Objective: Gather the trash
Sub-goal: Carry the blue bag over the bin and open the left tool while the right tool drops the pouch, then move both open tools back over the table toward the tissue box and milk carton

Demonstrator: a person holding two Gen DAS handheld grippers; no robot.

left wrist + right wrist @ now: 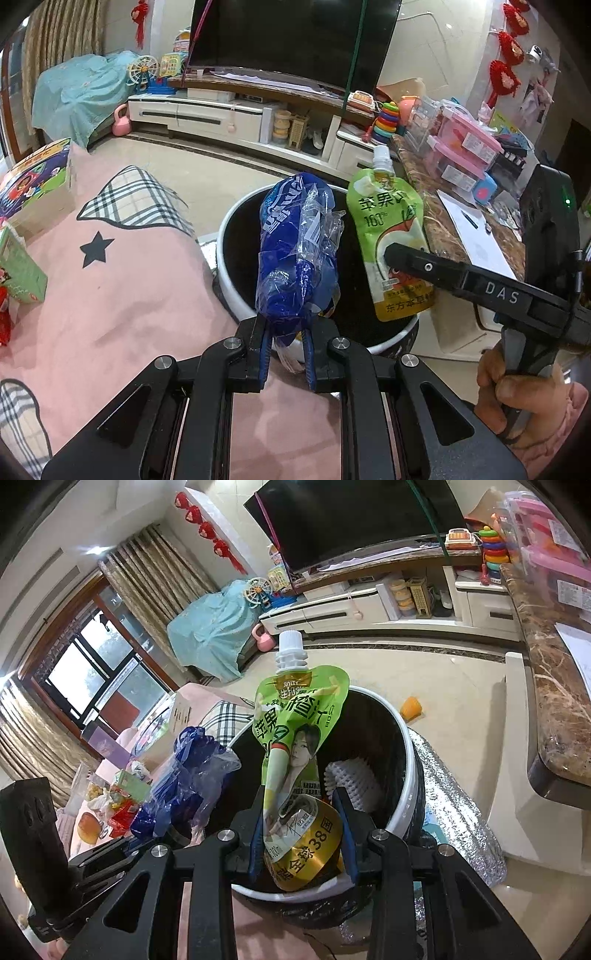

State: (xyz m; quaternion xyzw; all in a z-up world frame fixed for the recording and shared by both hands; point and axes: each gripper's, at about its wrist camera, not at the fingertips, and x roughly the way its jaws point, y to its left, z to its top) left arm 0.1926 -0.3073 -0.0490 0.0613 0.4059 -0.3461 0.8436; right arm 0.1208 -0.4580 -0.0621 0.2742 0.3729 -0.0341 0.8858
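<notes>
My left gripper (pixel 286 345) is shut on a crumpled blue plastic wrapper (pixel 297 251) and holds it over the near rim of a round trash bin (pixel 231 291) with a white rim and black liner. My right gripper (pixel 303 834) is shut on a green juice pouch (pixel 299 738) with a white spout, held upright over the bin (pixel 408 775). The pouch (pixel 395 240) and right gripper also show in the left wrist view, beside the wrapper. The wrapper (pixel 184 779) shows left of the pouch in the right wrist view. A white ribbed item (pixel 354 779) lies inside the bin.
A pink blanket (pixel 122 295) with boxes and snack packets (pixel 26 273) lies left of the bin. A marble counter (pixel 554 701) with papers and pink containers stands to the right. A silver foil bag (pixel 461 823) and an orange cup (pixel 410 708) are on the floor. A TV stand (pixel 221 114) is behind.
</notes>
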